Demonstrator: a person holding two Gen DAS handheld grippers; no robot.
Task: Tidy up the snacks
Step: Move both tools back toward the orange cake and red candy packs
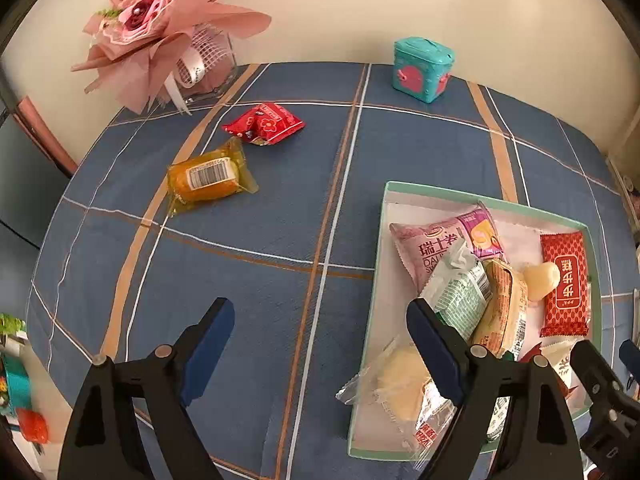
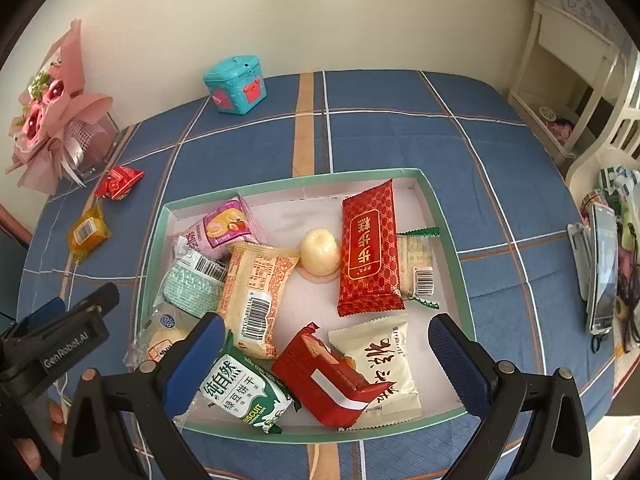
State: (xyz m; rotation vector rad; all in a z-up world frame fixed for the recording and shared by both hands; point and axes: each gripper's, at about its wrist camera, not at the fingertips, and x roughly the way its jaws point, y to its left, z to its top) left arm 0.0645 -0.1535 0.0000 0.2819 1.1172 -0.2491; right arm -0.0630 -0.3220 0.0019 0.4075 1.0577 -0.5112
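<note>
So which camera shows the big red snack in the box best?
The right wrist view: the big red snack lies whole, near the middle, its label clear. The left wrist view shows it too, but smaller and squeezed at the right edge.

Green biscuit packet (image 2: 244,394) partly hidden behind right tool's finger (image 2: 192,364).

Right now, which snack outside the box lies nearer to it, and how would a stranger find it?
Start at the checked blue tablecloth, left of the green-rimmed box. Two snacks lie there on the bare cloth, toward the pink bouquet. The nearer one is the orange packet: clear amber wrap with a white barcode label, unlike the red packet behind it.
</note>
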